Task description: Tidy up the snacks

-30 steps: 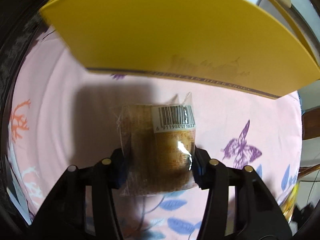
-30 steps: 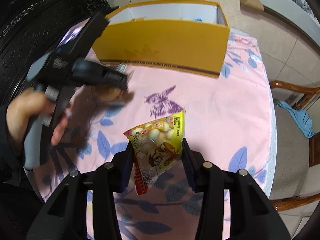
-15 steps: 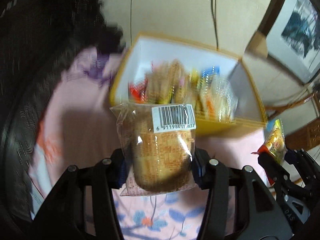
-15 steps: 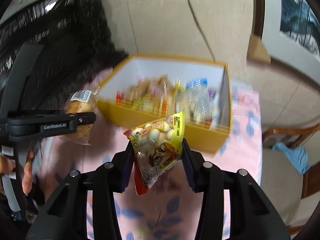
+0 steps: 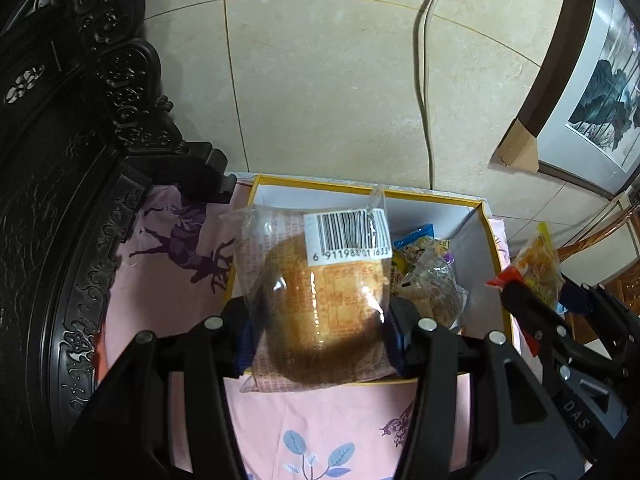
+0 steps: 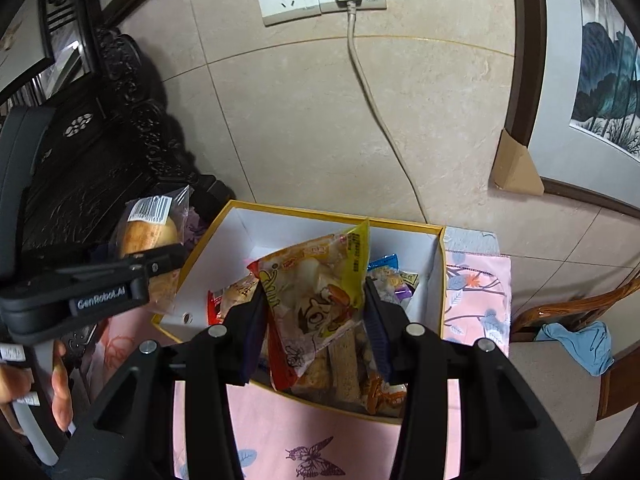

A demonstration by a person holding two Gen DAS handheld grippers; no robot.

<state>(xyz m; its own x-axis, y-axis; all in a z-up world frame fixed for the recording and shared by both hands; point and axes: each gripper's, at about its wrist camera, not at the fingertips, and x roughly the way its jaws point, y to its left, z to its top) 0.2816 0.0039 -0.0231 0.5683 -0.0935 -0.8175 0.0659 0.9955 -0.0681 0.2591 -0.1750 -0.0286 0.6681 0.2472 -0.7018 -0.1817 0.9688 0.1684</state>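
My left gripper (image 5: 320, 332) is shut on a clear-wrapped bread bun (image 5: 320, 304) with a barcode label, held in the air over the near-left part of the yellow box (image 5: 490, 240). My right gripper (image 6: 316, 332) is shut on a yellow snack bag (image 6: 320, 292) with a cartoon figure, held above the yellow box (image 6: 200, 248), which has white inner walls and holds several snack packets (image 6: 348, 376). The left gripper with the bun (image 6: 150, 232) shows left of the box in the right wrist view. The right gripper's bag (image 5: 538, 268) shows at the right in the left wrist view.
The box sits on a pink floral tablecloth (image 6: 304, 436) against a tiled wall with a socket and cable (image 6: 352, 12). Dark carved furniture (image 5: 72, 160) stands at the left. A wooden chair with a blue cloth (image 6: 580, 340) is at the right.
Both grippers have risen from near the tablecloth and moved forward over the yellow box, each still holding its snack. The box's inside has come into view.
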